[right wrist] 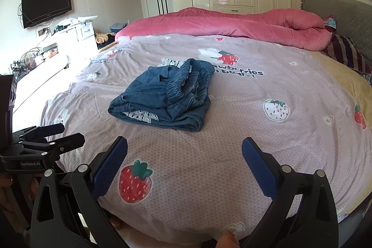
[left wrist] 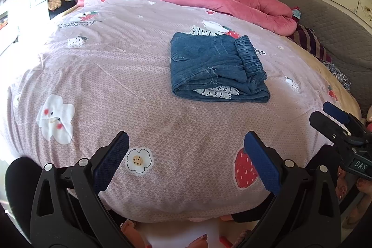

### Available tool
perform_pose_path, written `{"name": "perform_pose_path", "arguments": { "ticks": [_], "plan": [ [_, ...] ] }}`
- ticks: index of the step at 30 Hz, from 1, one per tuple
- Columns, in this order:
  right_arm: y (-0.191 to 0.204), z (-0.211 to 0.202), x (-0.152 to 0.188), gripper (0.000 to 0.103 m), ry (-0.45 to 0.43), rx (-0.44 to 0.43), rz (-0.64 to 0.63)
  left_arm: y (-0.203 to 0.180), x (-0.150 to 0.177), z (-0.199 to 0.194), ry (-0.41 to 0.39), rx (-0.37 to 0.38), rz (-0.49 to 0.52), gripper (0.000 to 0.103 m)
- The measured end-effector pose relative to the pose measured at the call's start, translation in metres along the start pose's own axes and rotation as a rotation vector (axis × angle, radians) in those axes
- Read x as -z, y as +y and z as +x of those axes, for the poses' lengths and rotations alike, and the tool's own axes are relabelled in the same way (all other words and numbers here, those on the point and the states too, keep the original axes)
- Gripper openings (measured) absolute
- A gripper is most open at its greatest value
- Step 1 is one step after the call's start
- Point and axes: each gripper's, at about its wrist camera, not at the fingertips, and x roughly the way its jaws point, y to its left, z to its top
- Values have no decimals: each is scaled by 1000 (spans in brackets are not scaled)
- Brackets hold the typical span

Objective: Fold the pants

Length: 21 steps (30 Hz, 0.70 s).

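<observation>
Blue denim pants with an elastic waistband (left wrist: 216, 66) lie in a compact folded bundle on the bed with the pink strawberry-print cover (left wrist: 139, 76), past the middle of the cover and well apart from both tools. The gathered waistband sits on top of the bundle, and a strip of white patterned lining shows at the near folded edge.

Left gripper (left wrist: 186, 162): jaws released, spread wide, holding nothing, positioned over the near edge of the bed. Right gripper (right wrist: 184, 164): jaws released, spread wide, holding nothing, likewise over the near edge. Each tool appears at the side of the other's view.

Judged status: folding appears complete or nearly so.

Risks from this state:
- The waistband layer sits raised and loosely rolled. A further grasp at one corner could drag the top layer and open the fold.
- The soft cover can bunch under a closing jaw, so the jaws may pinch the cover along with the denim.
- The exposed lining edge may catch on a finger pad during a slide.

Count: one pair of pants, two grippers, one rolled pink quilt (right wrist: 232, 24) at the far side.
</observation>
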Motion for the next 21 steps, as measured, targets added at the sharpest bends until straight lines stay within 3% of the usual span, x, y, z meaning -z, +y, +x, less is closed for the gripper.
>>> {"name": "perform_pose_path", "arguments": {
  "ticks": [21],
  "plan": [
    [-5,14,7,98,39,-2,12,-3,5,12,25,10,19,93]
  ]
}}
